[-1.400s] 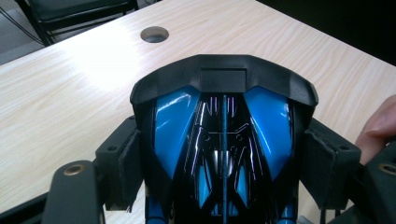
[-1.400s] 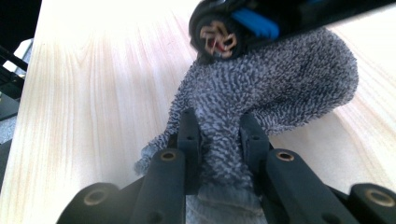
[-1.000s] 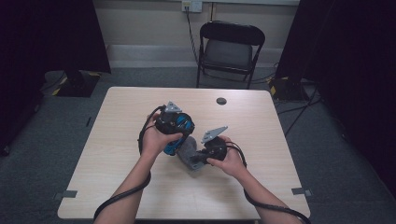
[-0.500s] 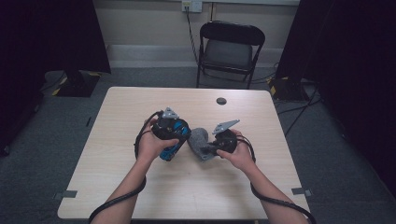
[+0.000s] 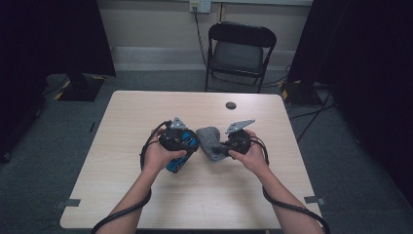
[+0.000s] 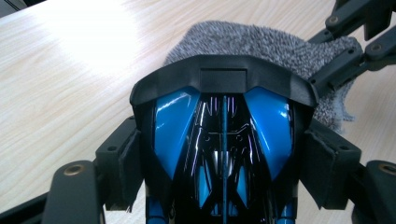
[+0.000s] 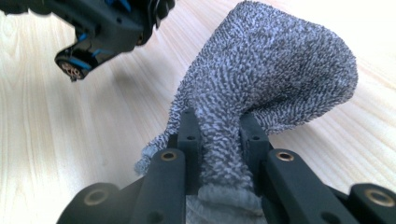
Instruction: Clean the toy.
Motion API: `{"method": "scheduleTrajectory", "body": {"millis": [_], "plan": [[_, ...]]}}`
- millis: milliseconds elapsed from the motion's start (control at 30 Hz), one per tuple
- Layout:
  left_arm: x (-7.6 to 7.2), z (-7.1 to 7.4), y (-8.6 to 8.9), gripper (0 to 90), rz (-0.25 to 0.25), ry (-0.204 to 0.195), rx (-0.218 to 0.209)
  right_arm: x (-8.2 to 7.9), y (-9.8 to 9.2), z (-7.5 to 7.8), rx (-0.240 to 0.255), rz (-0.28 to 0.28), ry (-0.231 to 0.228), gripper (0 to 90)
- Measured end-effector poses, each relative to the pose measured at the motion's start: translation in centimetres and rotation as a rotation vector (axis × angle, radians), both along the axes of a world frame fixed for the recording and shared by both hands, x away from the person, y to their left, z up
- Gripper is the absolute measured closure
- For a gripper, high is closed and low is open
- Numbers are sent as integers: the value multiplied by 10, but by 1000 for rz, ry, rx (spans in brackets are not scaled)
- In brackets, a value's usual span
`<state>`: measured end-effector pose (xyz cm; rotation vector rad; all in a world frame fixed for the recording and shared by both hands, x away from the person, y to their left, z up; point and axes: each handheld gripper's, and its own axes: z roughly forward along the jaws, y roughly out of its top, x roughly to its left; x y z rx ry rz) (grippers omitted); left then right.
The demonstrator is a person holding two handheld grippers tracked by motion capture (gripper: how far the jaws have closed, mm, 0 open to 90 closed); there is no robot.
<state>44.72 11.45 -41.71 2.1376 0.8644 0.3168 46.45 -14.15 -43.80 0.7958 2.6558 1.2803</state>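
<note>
With the left gripper [image 5: 181, 142] clamped wide on the blue-black toy car [image 6: 223, 140], the right gripper [image 5: 225, 147], jaws pinched nearly closed on the grey cloth [image 7: 275, 79], had drawn toward 3 o'clock above the counter [image 5: 146, 112], leaving the cloth at the car's 3 o'clock side, ready for wiping.

On the tabletop [image 5: 146, 122], near its middle, the left tool [image 5: 179, 141] and the right tool [image 5: 221, 147] are facing each other, left and right of a cloth [image 5: 209, 140]. The toy car [image 6: 223, 149] is sitting between the left tool's jaws, its nose pointing toward the cloth lying just beyond it. The right tool [image 7: 219, 154] is gripping the cloth's [image 7: 275, 70] near end, the rest rising ahead of it, with the left tool [image 7: 100, 28] farther off at upper left. A small disc [image 5: 231, 105] is lying behind them, toward the far edge. Beyond the tabletop a chair [image 5: 239, 51] is standing on the floor [image 5: 341, 146], against the wall.
</note>
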Motion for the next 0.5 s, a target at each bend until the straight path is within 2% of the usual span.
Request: {"method": "scheduleTrajectory", "body": {"millis": [500], "plan": [[2, -5, -9, 256, -14, 12, 2, -3, 12, 11, 18, 34, -23, 755]]}}
